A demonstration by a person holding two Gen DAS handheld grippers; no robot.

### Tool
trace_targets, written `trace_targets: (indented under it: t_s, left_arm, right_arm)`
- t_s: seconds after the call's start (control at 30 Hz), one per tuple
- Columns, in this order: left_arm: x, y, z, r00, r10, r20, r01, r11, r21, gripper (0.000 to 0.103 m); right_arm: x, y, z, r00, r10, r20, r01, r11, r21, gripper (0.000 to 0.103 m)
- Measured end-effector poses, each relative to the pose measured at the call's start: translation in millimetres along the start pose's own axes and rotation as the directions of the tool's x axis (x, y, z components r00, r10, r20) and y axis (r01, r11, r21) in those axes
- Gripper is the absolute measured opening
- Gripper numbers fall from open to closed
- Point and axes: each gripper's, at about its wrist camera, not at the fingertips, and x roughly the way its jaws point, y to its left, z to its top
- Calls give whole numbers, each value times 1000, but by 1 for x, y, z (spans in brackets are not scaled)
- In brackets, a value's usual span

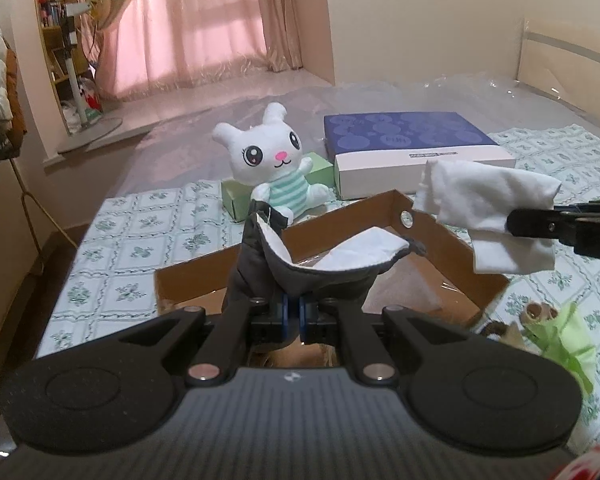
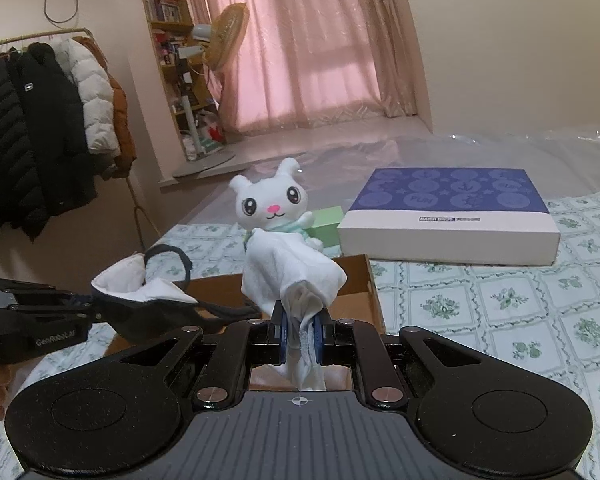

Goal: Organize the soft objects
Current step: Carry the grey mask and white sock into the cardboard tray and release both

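Observation:
My left gripper (image 1: 296,312) is shut on a dark grey face mask (image 1: 300,268) with a white lining, held over the open cardboard box (image 1: 432,232). In the right wrist view the same mask (image 2: 148,300) hangs from the left gripper (image 2: 90,306) at the left. My right gripper (image 2: 299,336) is shut on a bunched white cloth (image 2: 292,276) above the box (image 2: 364,284); in the left wrist view that cloth (image 1: 488,208) and right gripper (image 1: 516,222) come in from the right. A white plush rabbit (image 1: 272,160) in a striped shirt sits behind the box.
A blue-and-white flat box (image 1: 416,148) and a green box (image 1: 320,172) lie on the patterned bedspread (image 1: 132,240) beyond the rabbit. A light green cloth bundle (image 1: 560,336) lies right of the cardboard box. Coats (image 2: 40,132) hang on a rack at the left.

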Motion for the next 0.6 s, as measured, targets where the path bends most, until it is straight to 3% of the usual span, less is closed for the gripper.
trace_targets:
  t_s: [0.17, 0.3, 0.6]
  left_arm:
    - [30, 2, 8, 1000, -13, -16, 12, 1000, -27, 10]
    - [51, 2, 6, 998, -14, -58, 12, 999, -48, 36]
    - [56, 19, -11, 994, -4, -108, -6, 996, -89, 36]
  right_arm:
    - [21, -7, 1, 1000, -13, -6, 13, 1000, 27, 13]
    - [33, -11, 0, 1000, -22, -18, 23, 999, 40, 13]
    - [45, -16, -7, 999, -23, -49, 25, 999, 42, 13]
